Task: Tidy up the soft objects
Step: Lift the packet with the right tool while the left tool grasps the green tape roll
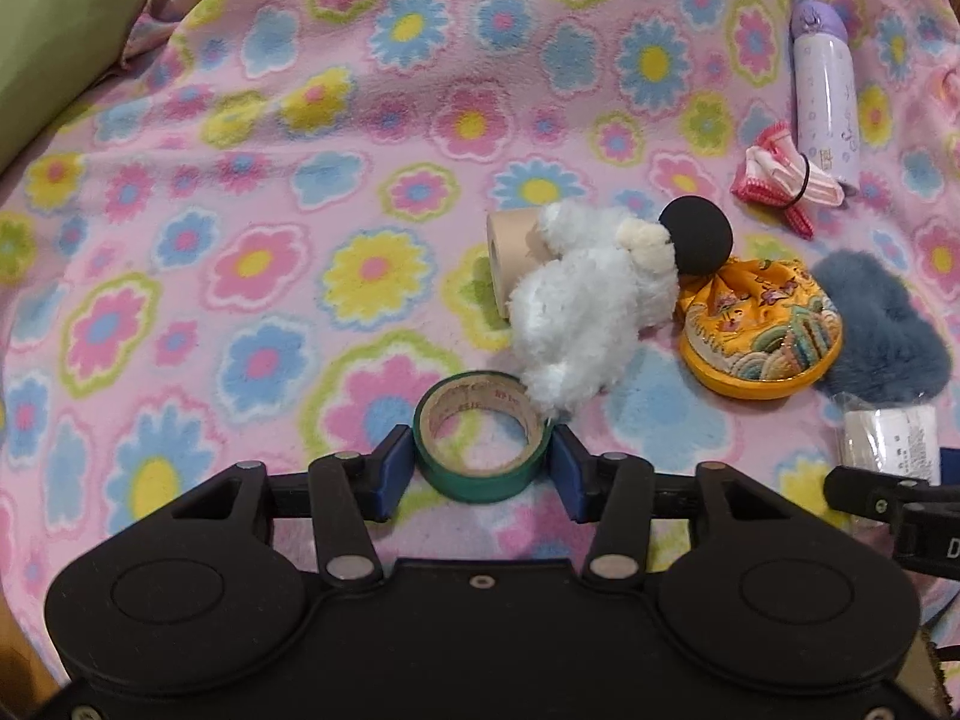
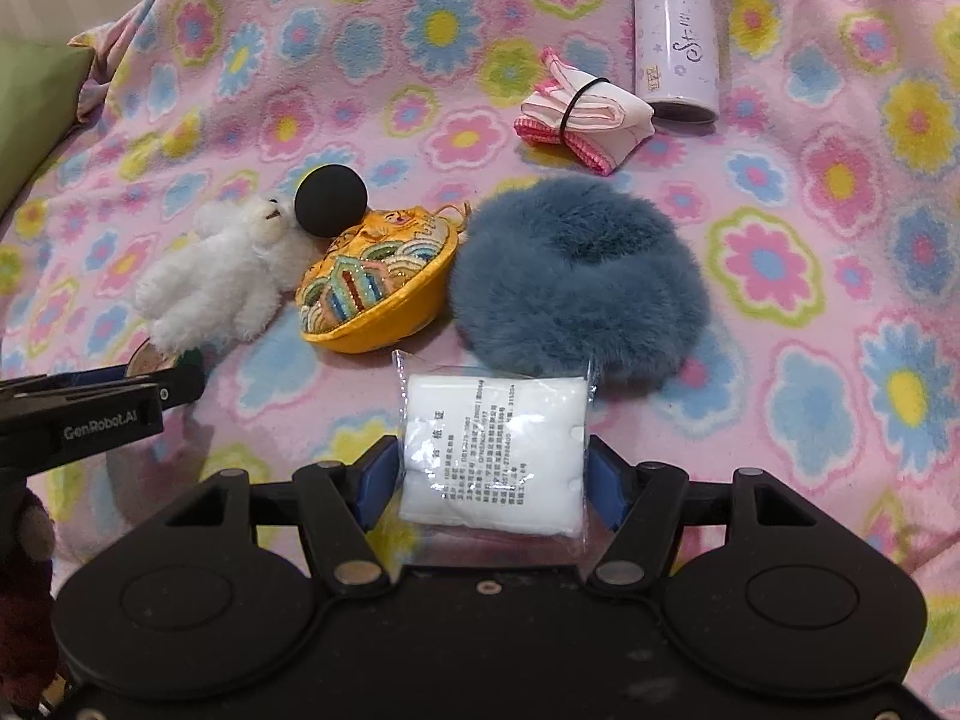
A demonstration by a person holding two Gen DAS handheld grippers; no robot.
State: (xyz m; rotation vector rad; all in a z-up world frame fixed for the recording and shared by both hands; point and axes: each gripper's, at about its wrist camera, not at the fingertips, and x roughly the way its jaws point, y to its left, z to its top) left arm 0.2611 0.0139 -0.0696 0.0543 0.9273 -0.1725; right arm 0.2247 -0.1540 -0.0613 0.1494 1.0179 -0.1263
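My left gripper (image 1: 483, 468) is shut on a green tape roll (image 1: 483, 447) that rests on the flowered blanket (image 1: 240, 240). Just beyond it lie a white plush bear (image 1: 576, 306), a beige tape roll (image 1: 507, 255), a black foam ball (image 1: 696, 235) and a yellow embroidered pouch (image 1: 762, 336). My right gripper (image 2: 492, 480) is shut on a white cotton pack in clear plastic (image 2: 495, 456). Behind the pack sit a blue furry pad (image 2: 576, 276), the yellow pouch (image 2: 372, 294), the bear (image 2: 222, 276) and the black ball (image 2: 330, 201).
A lilac bottle (image 2: 675, 30) lies at the far right, with a pink folded cloth bound by a black band (image 2: 582, 114) in front of it. A green cushion (image 1: 54, 42) lies at the far left. The left gripper's side (image 2: 78, 414) shows in the right wrist view.
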